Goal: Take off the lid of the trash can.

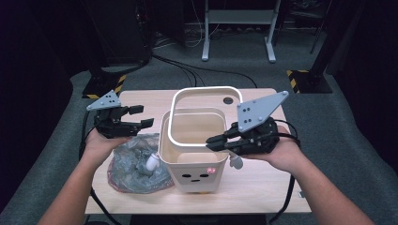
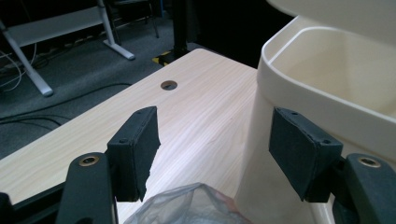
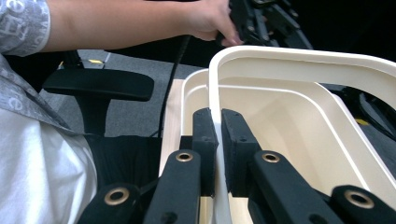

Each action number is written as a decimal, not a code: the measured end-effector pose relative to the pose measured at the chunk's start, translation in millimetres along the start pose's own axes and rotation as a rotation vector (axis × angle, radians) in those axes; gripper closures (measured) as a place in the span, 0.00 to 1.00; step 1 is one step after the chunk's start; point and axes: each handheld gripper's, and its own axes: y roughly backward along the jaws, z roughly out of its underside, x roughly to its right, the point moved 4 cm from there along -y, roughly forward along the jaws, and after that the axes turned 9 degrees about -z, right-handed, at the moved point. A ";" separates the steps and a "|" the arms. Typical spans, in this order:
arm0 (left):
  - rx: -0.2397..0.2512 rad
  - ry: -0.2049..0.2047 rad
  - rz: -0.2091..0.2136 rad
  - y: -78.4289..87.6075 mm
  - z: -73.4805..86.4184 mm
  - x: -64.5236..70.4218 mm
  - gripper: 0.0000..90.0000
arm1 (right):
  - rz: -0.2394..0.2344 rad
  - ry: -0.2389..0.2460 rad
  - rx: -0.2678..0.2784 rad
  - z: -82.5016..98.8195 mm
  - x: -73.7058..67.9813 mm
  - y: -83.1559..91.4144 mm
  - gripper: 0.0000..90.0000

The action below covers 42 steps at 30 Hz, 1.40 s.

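- Our right gripper point(image 1: 212, 140) pinches the white ring point(image 3: 215, 88), which stands tilted up off the bin point(image 1: 197, 176) at mid-table; that thin rim could slip from the pads and drop askew.
- Lifting further might drag the bin, since nothing steadies it.
- Our left gripper point(image 1: 141, 117) hangs spread and empty just beside the bin, above the bag point(image 1: 133, 168); it could snag that plastic.

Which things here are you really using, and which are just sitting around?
In use:
- right gripper, shut on the white ring
- white ring, tilted up off the bin
- cream bin with a little face
- left gripper, open beside the bin

Just sitting around:
- crumpled plastic bag on the table
- grey stand on the floor behind
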 end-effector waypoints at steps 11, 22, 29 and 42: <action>-0.017 0.021 -0.029 9.7 17.1 -10.9 0.37 | 0.099 -0.052 0.015 20.6 6.0 34.5 0.94; -0.029 0.005 -0.040 10.9 23.8 -11.3 0.37 | 0.205 -0.106 0.023 38.0 21.2 61.7 0.94; -0.030 0.004 -0.046 13.5 27.1 -12.3 0.37 | 0.281 -0.132 0.016 48.3 31.3 77.4 0.94; -0.037 0.003 -0.061 16.8 45.4 -14.2 0.37 | 0.384 -0.181 -0.002 77.0 48.7 79.6 0.94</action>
